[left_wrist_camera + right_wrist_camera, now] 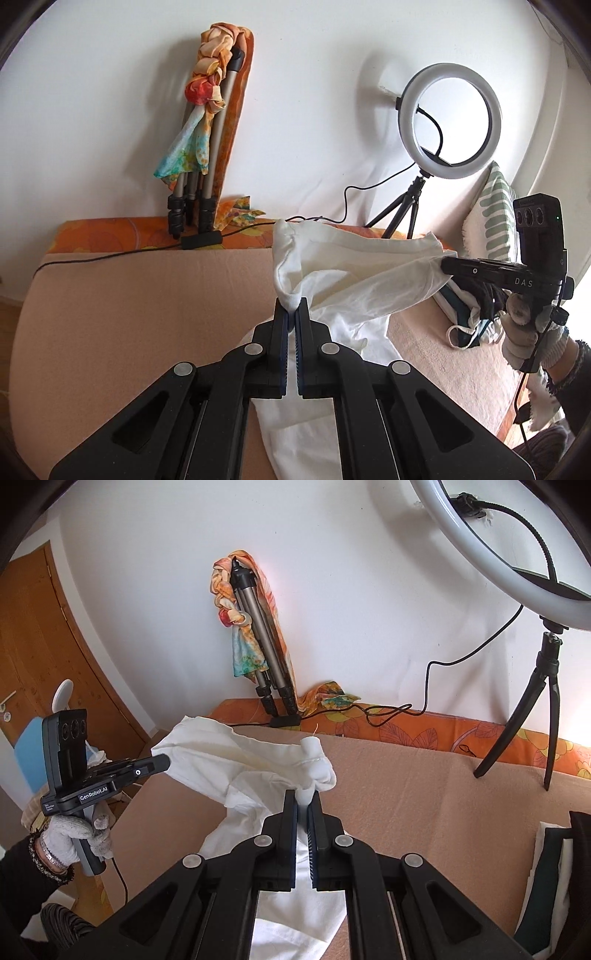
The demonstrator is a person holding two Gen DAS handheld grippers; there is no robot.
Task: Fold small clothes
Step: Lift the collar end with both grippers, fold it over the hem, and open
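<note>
A small white garment (354, 273) hangs stretched between both grippers above a peach-covered surface (129, 314). My left gripper (291, 308) is shut on one bunched corner of it. In the left wrist view my right gripper (448, 264) pinches the other corner at the right, held by a gloved hand (524, 332). In the right wrist view my right gripper (304, 797) is shut on a rolled white corner, and the white garment (240, 771) runs left to my left gripper (164, 762). The cloth's lower part droops onto the surface beneath the jaws.
A ring light (448, 120) on a small tripod stands at the back right. A folded tripod (199, 147) wrapped in a colourful scarf leans on the white wall. Cables lie along the orange patterned edge (424, 731). Folded striped clothes (495, 210) pile at the right. A wooden door (44, 635) stands at the left.
</note>
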